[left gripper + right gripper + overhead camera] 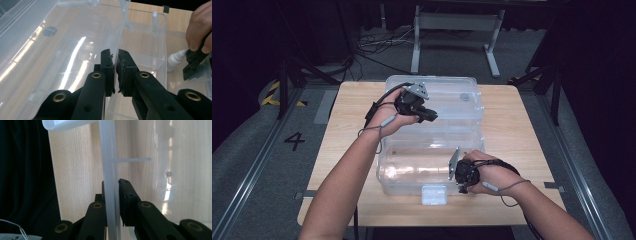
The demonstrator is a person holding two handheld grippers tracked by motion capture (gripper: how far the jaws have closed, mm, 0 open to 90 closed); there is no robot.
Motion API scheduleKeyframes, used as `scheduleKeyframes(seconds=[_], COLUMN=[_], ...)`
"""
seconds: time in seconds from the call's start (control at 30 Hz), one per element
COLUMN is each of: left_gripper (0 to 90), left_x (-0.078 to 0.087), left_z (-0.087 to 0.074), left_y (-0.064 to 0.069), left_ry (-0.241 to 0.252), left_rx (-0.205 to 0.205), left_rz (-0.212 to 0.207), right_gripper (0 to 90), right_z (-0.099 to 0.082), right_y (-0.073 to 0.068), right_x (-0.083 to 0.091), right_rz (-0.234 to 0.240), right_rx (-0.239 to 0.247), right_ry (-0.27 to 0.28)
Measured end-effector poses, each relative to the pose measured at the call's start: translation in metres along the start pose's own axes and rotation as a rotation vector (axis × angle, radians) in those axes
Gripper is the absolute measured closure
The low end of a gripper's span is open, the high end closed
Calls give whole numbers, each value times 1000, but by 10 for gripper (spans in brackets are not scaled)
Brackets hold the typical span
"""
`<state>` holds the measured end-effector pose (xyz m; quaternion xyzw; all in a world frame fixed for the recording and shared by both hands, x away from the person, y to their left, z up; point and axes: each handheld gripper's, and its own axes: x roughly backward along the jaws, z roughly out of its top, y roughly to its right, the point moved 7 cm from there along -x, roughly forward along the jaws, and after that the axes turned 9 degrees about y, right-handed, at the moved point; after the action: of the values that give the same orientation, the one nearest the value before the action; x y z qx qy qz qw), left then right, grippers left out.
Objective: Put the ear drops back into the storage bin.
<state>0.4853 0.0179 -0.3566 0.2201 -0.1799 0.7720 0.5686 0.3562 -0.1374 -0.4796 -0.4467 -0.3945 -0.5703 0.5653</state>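
Clear plastic storage box [432,165] sat open at centre of light wooden table [517,125], lid hinged back.

Left gripper [115,68] pinched far wall edge. Right gripper [111,195] pinched near wall.

Grips on opposite walls, probably to steady box for two-handed lift.

Recording lab, black curtains [242,60], floor cables [377,45], numbered floor marking [294,141]

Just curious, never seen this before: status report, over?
Left gripper shut on clear box wall. Right gripper shut on box's near rim. Nothing in the way.
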Motion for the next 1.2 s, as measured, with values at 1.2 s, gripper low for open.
scheduleKeyframes(seconds=[1.2], left_gripper=[859], left_x=[14], left_z=[-1], left_y=[39], left_ry=[-11], left_rx=[-40], left_rz=[-55], right_gripper=[831], right_z=[4], right_y=[-4], right_x=[9], right_rz=[-53], right_rx=[30], right_ry=[60])
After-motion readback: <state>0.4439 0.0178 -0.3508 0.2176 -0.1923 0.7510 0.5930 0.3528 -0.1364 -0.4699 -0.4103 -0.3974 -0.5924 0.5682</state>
